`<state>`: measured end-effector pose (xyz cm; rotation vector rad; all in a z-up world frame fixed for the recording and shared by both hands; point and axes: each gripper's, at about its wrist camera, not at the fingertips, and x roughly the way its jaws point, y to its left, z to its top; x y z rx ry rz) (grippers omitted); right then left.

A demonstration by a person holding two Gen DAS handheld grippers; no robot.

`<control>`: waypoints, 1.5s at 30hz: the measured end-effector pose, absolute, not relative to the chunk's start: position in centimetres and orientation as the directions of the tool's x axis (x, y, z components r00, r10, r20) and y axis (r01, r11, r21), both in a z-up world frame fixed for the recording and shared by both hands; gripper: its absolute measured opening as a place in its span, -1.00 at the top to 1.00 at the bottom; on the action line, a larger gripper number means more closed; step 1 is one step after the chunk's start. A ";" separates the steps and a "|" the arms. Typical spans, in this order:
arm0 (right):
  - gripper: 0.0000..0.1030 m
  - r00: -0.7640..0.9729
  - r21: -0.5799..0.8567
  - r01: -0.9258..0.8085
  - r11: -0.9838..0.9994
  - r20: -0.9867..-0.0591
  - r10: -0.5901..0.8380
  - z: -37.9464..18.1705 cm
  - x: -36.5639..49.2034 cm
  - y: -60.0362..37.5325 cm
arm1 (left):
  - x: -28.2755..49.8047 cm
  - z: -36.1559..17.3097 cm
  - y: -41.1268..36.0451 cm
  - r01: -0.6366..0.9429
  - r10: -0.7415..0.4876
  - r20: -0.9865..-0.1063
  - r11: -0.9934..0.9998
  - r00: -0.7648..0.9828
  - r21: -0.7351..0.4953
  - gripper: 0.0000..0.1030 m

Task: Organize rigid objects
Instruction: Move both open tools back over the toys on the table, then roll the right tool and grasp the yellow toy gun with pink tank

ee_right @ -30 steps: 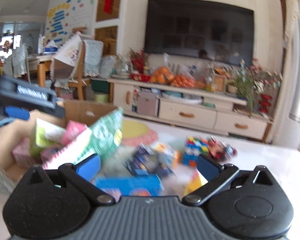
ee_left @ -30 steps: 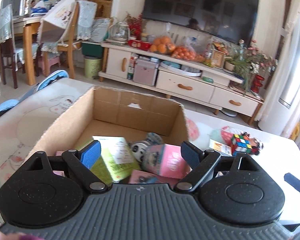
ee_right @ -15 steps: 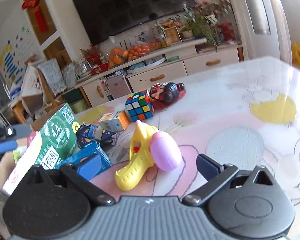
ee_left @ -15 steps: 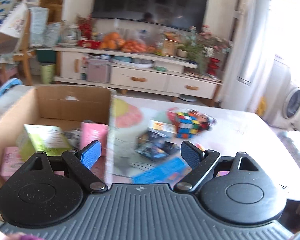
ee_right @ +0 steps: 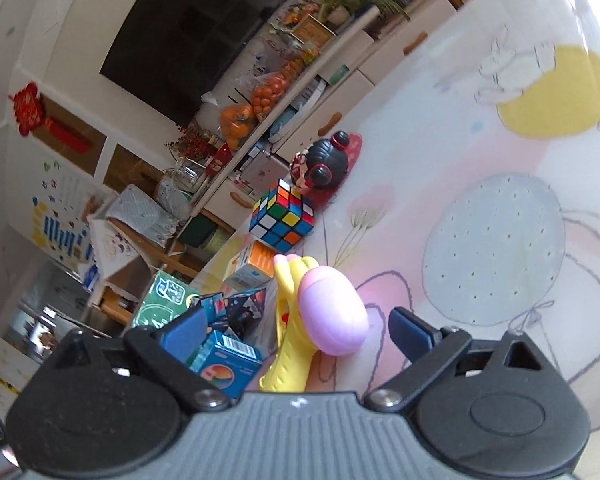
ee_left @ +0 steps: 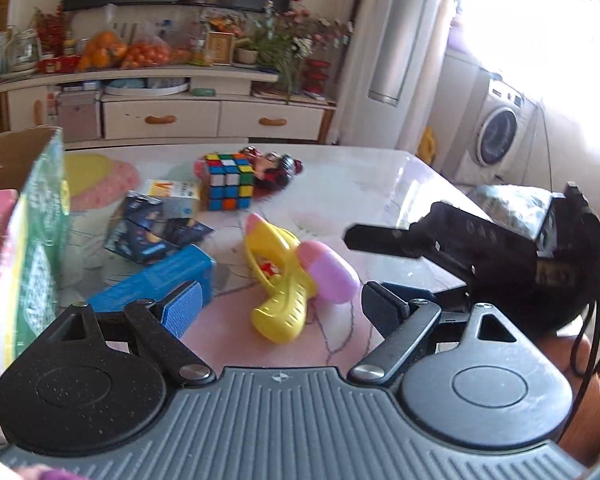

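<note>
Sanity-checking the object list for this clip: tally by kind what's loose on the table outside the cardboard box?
Yellow and pink toy: 1
Rubik's cube: 1
Doll figurine: 1
Blue carton: 1
Dark printed boxes: 1 cluster, count unclear
Small orange and white box: 1
Total: 6 at least

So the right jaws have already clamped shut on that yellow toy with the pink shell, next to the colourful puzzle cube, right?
Not quite. The right gripper is open: its jaws stand apart on either side of the yellow toy with the pink shell without touching it, as the right wrist view shows. The toy lies on the table, with the colourful puzzle cube just beyond it.
</note>
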<state>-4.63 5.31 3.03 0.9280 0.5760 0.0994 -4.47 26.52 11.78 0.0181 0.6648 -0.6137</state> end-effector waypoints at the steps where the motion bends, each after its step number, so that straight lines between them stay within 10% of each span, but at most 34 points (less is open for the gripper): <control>1: -0.87 0.844 0.787 0.161 0.595 -0.422 0.330 2.9 -4.6 5.1 | -4.6 11.5 26.1 0.548 -0.530 -0.585 0.819 0.613 -0.168 -1.00; 30: -0.66 0.788 0.934 -0.011 0.358 -0.212 0.578 3.2 -1.9 4.2 | -2.1 8.3 23.4 0.560 -0.604 -0.584 0.778 0.543 -0.284 -1.00; 45: -0.84 0.793 0.720 0.016 0.694 -0.432 0.430 4.6 0.7 4.4 | -0.8 7.5 24.0 0.483 -0.562 -0.624 0.817 0.544 -0.315 -1.00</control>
